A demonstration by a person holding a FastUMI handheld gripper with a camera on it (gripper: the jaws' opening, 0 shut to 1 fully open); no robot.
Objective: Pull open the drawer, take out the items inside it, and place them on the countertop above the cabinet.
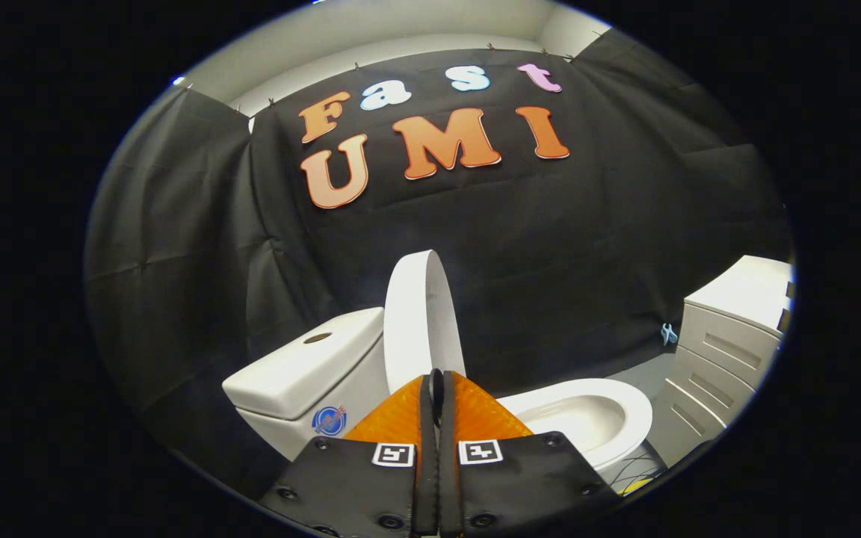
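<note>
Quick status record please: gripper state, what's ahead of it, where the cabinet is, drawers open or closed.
hand-held gripper: fingers shut together, nothing between them
just ahead: toilet, lid raised, tank beside it
cabinet: beyond the toilet, off to the side of the fingers
drawers: all look closed
countertop: bare where it shows
task progress: drawer not yet pulled

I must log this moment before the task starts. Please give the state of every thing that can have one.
gripper: shut, holding nothing
toilet lid: raised upright
toilet bowl: uncovered
cabinet drawers: all closed
</note>
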